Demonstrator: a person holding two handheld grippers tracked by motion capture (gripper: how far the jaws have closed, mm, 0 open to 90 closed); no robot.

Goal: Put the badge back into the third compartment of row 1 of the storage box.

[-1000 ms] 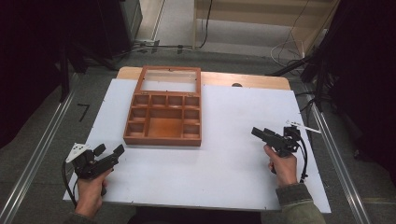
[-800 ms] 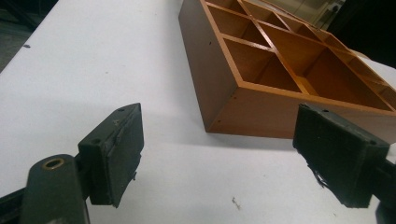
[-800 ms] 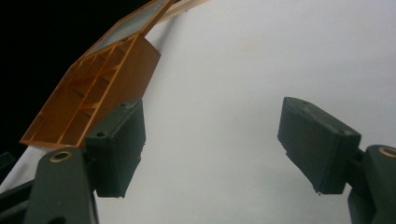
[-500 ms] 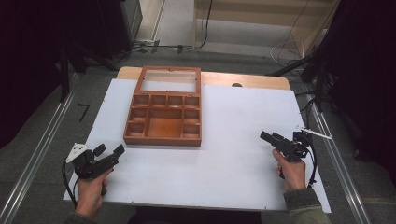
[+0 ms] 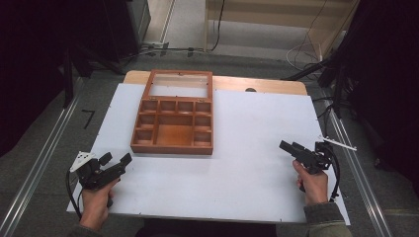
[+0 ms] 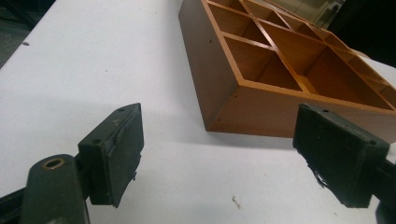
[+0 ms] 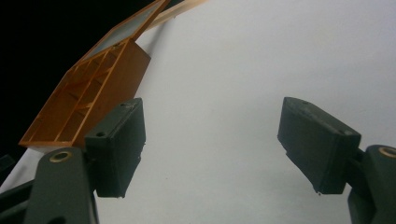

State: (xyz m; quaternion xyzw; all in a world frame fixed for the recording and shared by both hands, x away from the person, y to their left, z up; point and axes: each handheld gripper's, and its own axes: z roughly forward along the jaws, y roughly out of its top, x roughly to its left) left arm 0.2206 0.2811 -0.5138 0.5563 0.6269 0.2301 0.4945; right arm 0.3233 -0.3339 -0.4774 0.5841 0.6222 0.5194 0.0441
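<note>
An open wooden box [image 5: 173,129] with several empty compartments stands left of the middle of the white table [image 5: 257,123]. Its glass-paned lid [image 5: 180,84] lies folded back toward the far edge. My left gripper [image 5: 116,159] rests near the front left corner, pointing at the box, open and empty. In the left gripper view the wide-apart jaws of my left gripper [image 6: 229,156] frame the box's near corner [image 6: 261,79]. My right gripper [image 5: 288,147] hovers at the front right, also open and empty. Past my right gripper [image 7: 219,144] the box [image 7: 88,100] shows far off to the left.
A bare strip of wooden tabletop [image 5: 262,85] shows behind the white surface. Metal rails [image 5: 44,153] run along both sides on the floor, and cables [image 5: 306,52] lie beyond the far right. A loose cable [image 5: 337,168] trails from the right gripper.
My right gripper has drawn back toward the person and slightly to the right. The left gripper and the box have stayed put.
</note>
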